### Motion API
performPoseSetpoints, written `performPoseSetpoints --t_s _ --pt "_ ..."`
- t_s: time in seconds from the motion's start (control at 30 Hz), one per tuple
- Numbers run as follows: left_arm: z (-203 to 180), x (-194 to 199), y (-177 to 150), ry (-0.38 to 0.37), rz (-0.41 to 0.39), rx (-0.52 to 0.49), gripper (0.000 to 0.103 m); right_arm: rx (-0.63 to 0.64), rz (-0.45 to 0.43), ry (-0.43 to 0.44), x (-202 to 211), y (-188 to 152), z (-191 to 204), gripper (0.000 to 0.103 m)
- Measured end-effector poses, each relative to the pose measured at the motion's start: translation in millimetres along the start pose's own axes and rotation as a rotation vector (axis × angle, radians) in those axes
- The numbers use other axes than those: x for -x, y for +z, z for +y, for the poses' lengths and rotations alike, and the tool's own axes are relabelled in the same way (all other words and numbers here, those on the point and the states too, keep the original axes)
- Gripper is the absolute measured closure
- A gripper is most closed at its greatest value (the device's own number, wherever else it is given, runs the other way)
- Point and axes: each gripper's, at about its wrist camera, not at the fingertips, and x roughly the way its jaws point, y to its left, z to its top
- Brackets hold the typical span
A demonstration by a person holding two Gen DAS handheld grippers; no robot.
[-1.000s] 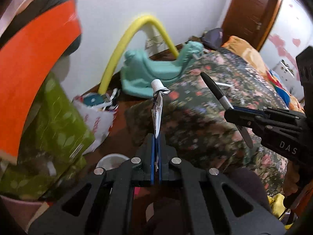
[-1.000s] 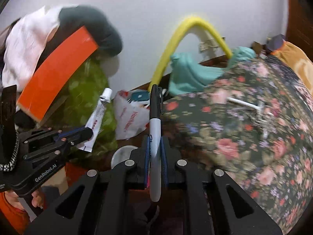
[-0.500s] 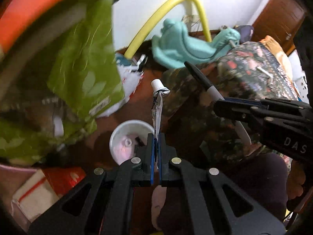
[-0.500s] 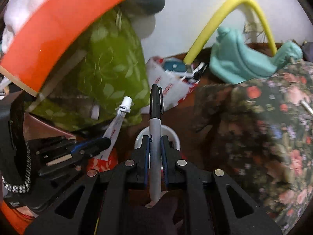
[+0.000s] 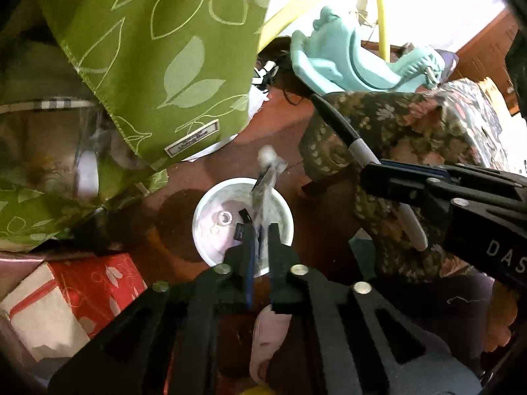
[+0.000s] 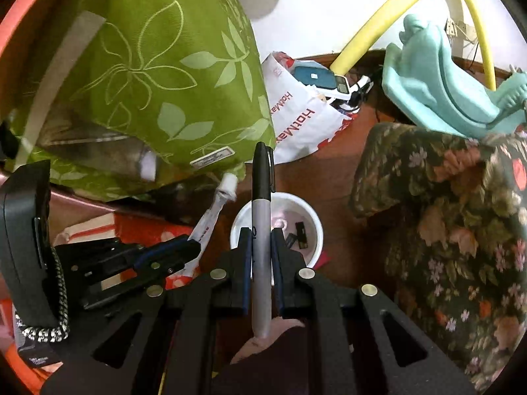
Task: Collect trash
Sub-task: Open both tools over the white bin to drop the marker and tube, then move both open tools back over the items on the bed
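We hold both grippers over a white bin point(image 5: 204, 217) on the brown floor point(image 5: 286, 125). The left gripper point(image 5: 259, 233) has its jaws slightly parted, and a flattened tube point(image 5: 265, 177) stands in the gap; its image is blurred, so we cannot tell whether the pads still grip it or have let go. The right gripper point(image 6: 261, 240) is closed on a marker point(image 6: 262, 197), clamped about mid-barrel.

The tube's long axis runs forward along the left fingers, white cap away from us, its cap near the bin's far rim in the left view. In the right view point(image 6: 217, 210) it appears just left of the bin point(image 6: 313, 230), so its true position over the opening is uncertain. The marker lies along the right fingers, black cap forward, grey tail back toward the hand point(image 6: 263, 339), over the bin's near-left rim. A few small dark items already lie in the bin.

Risks, in our judgement: the opening is small and both items are long, so either may strike the rim and tip out onto the floor. The marker, released where it is, may fall on the near rim. The two grippers are close and could collide. A green cushion point(image 6: 164, 82) overhangs the floor just beyond.
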Motion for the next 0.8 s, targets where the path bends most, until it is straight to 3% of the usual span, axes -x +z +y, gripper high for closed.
performPoseSetpoints --t_s 0.1,0.2,0.5,0.8 --pt "0.4 -3.0 -0.7 0.014 0.003 0.004 0.081 -0.006 0.036 0.004 -5.9 3.2 -2.6 0.078" --pt "-1.1 -4.3 -3.5 0.035 0.012 -0.015 0.081 -0.018 0.031 0.021 -3.6 2.9 -5.2 0.069" --pt "-20.2 12.9 -6.9 0.034 -0.011 -0.064 0.081 -0.011 -0.028 -0.003 26.6 -6.5 -8.4 0.069" --pt "-75.0 54.1 -0.4 0.013 -0.112 -0.162 0.081 -0.03 -0.201 -0.091 103.0 -30.9 -28.7 0.069"
